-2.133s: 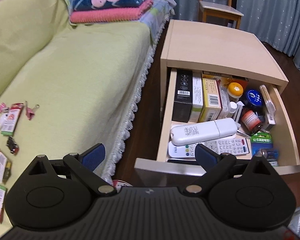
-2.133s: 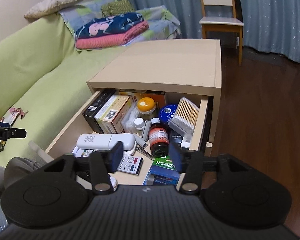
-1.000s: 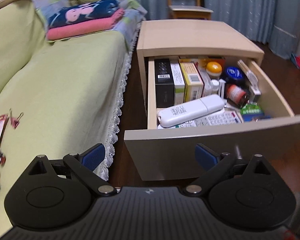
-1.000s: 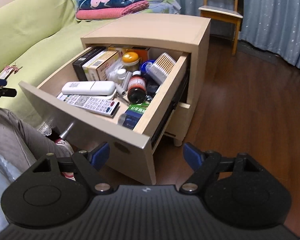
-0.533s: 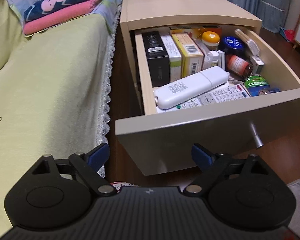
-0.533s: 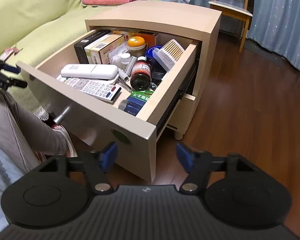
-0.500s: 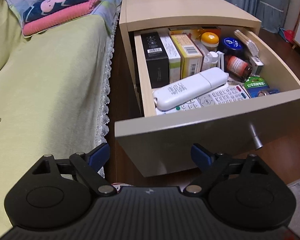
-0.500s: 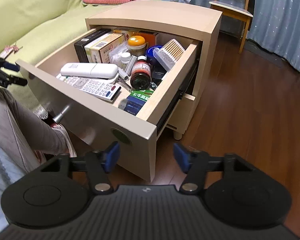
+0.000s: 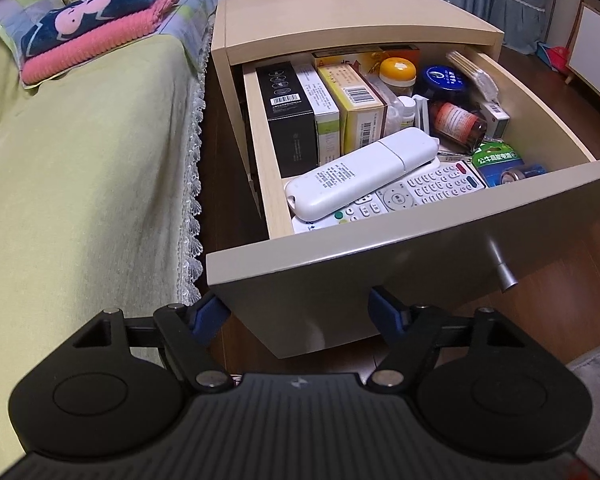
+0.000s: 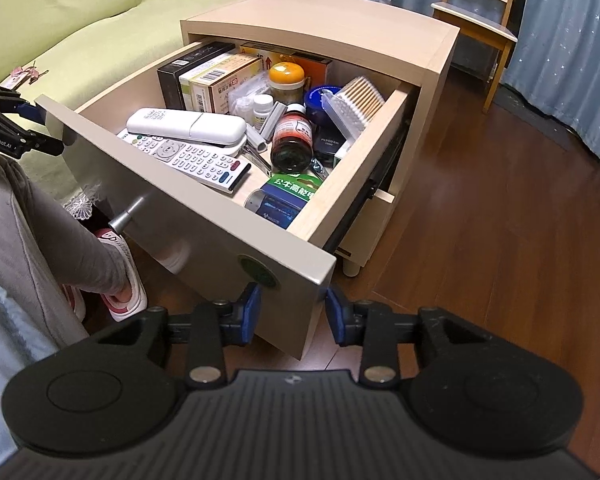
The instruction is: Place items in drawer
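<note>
While both of my grippers hang low in front of the pulled-out drawer [image 9: 400,248], neither holds anything. My left gripper [image 9: 296,316] has its fingers spread wide, straddling the drawer's left front corner. My right gripper [image 10: 290,312] has its fingers parted more narrowly, either side of the drawer's right front corner; I cannot tell whether they touch the panel.

My guess is that the drawer now needs pushing shut, or more items fetched. To close it well, I would press the front panel squarely with both grippers, clear of the metal knob [image 9: 502,272], so it slides straight into the nightstand [image 9: 352,16].

Beside the drawer on its left runs one green sofa [image 9: 80,160], with one stack of folded blankets [image 9: 96,28] beyond. Behind the nightstand stands one wooden chair [image 10: 480,20].

Inside the drawer, I count three upright boxes [image 9: 324,112] along the left wall and two white remote controls [image 10: 188,128] near the front, one lying across the other. One brown bottle [image 10: 292,140] lies at the middle, one yellow-lidded jar [image 9: 398,74] stands at the back, and one battery pack [image 10: 288,196] sits in the front right corner.
</note>
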`<state>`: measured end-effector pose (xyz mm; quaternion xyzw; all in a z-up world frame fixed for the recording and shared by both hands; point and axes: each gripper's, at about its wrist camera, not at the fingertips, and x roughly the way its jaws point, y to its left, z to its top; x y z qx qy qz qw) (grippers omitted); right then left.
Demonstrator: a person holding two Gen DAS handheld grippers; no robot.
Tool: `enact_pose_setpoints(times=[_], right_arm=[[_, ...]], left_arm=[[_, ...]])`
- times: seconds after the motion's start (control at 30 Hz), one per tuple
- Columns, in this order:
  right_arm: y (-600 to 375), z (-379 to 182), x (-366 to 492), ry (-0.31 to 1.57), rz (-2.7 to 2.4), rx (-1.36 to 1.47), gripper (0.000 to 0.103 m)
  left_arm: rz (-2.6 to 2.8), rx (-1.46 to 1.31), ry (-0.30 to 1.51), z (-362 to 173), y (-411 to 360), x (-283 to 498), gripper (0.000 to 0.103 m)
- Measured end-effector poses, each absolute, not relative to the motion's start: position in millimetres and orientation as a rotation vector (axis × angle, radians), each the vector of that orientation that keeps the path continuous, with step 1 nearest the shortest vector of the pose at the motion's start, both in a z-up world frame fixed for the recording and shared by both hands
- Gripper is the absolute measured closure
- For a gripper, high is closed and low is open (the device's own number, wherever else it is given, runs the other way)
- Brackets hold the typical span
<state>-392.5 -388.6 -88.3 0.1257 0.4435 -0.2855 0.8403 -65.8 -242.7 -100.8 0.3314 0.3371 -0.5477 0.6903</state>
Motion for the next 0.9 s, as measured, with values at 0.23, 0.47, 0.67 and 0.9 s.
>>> enact_pose_setpoints(times=[0.23,0.47,0.67,0.9], right_arm=[[-391.4,-90.1,-390.5,0.923,-0.629,0.269,0.071],[-392.9,-90.4,-387.3,0.912,-0.658,0.269,0.071],[-388.5,-91.7,-388.4,0.900,-0.675,0.273,0.070],[-385.9,-92.4,-390.6,0.892,-0.685,0.273,0.070]], left_arm=[[-1.225,0.732,0.751,-101.4,-243.2,-64.1,0.029],[-1.213,0.720,0.744,-104.0,-241.7,-66.5,0.029],[-1.201,0.710,0.737,-106.0,-238.6,-69.5,0.029],[-1.196,0.682,0.742,-104.0,-233.3,-67.7,0.030]])
